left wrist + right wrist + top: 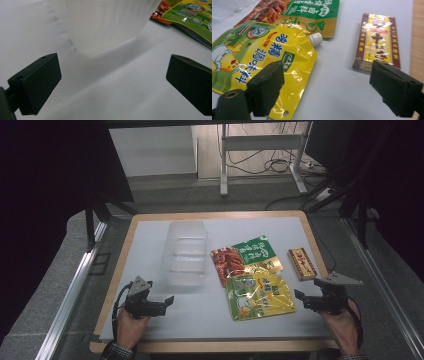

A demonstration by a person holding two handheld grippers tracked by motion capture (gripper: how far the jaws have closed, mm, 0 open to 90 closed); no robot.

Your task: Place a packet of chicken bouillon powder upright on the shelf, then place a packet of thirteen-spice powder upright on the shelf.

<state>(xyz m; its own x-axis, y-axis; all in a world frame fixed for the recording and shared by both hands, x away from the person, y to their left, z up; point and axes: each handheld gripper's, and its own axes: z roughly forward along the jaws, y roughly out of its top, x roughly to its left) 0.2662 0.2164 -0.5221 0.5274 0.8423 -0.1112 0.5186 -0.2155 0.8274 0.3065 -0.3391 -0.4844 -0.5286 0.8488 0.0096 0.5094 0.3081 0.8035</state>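
While both hands rest at the near edge of the bench [150, 222], the left hand-held gripper [161, 304] hovers with its jaws spread wide and nothing between them, pointed toward the clear ribbed plastic container [186, 252] that stands just ahead of it, likely so it can steady or take that tub. The right hand-held gripper [304, 300] is likewise spread and empty, aimed at the gap between the yellow spouted foil pouch with a cartoon chick [262, 57] and the small red-and-gold wrapped flat box [378, 40]. The pouch lies flat, its white cap [315, 38] resting on the green-and-red snack packet [312, 15] behind it. All three goods sit right of the container, within reach for loading, I judge.
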